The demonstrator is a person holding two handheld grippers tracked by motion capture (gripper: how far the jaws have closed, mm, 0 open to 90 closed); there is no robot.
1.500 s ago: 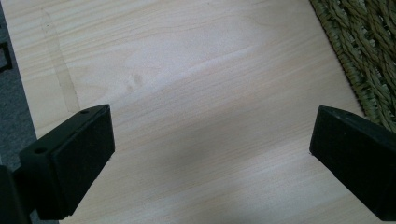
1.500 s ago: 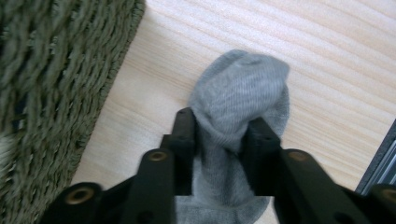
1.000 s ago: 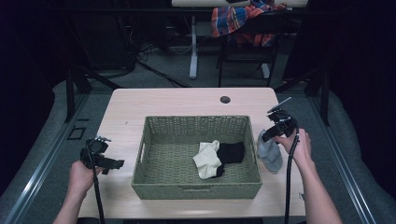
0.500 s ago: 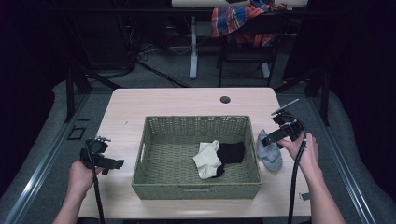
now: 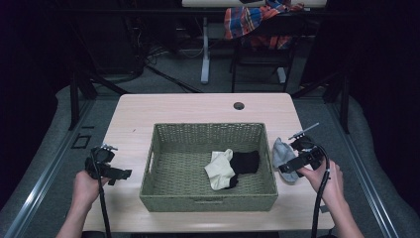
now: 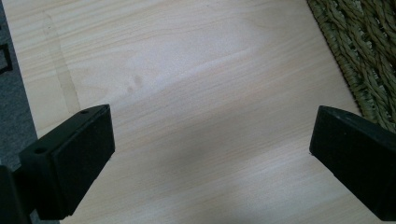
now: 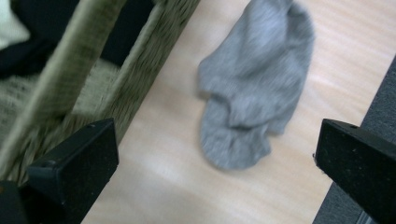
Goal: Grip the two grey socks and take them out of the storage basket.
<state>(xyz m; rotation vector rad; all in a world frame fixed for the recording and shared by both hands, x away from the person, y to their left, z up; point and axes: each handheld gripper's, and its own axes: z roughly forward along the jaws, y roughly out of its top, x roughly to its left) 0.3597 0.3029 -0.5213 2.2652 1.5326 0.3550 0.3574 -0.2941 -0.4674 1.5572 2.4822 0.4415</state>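
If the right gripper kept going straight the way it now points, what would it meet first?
Most likely the grey sock lying on the table beside the basket. The right gripper has its jaws open, aimed down at it; depth is unclear.

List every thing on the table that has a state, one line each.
Green woven wicker basket: upright, holding two socks.
Cream sock: crumpled in basket.
Black sock: in basket, touching cream sock.
Grey sock: crumpled on table beside basket.
Left claw: open, empty.
Right claw: open, empty.

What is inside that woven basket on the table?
Inside the basket lie a cream sock and a black sock, overlapping. What is beneath them is covered. A grey sock lies outside, on the table.
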